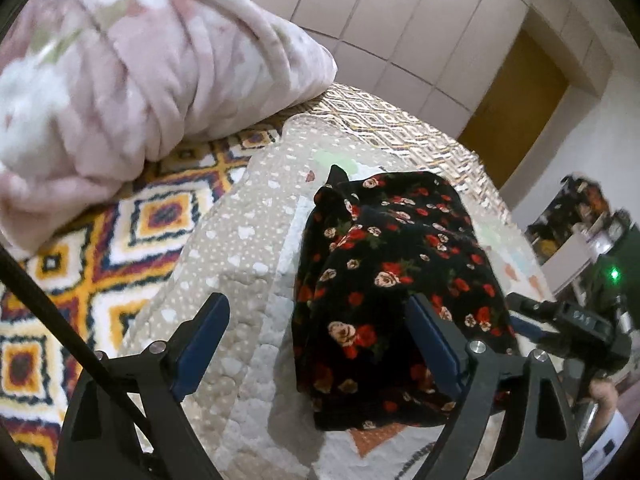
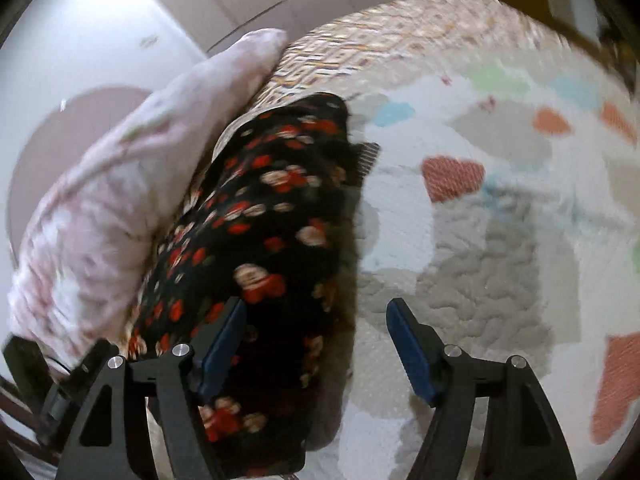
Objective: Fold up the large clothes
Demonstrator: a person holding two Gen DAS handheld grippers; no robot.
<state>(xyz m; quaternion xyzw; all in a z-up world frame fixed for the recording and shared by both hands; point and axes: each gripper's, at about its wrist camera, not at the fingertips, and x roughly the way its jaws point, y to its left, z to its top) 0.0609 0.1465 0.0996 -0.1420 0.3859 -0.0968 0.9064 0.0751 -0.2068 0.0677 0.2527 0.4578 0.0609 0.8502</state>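
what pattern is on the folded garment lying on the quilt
Black with red and cream roses: the folded garment shows it most sharply in the left wrist view.

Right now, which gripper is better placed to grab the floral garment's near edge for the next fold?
Either, marginally the left gripper: open, its jaws straddle the floral garment's edge. The right gripper, also open, sits mostly over quilt.

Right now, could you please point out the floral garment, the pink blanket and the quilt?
floral garment (image 1: 400, 280): left wrist view, middle of the folded bundle.
pink blanket (image 1: 132, 80): left wrist view, its bunched middle.
quilt (image 2: 480, 280): right wrist view, bare patch.
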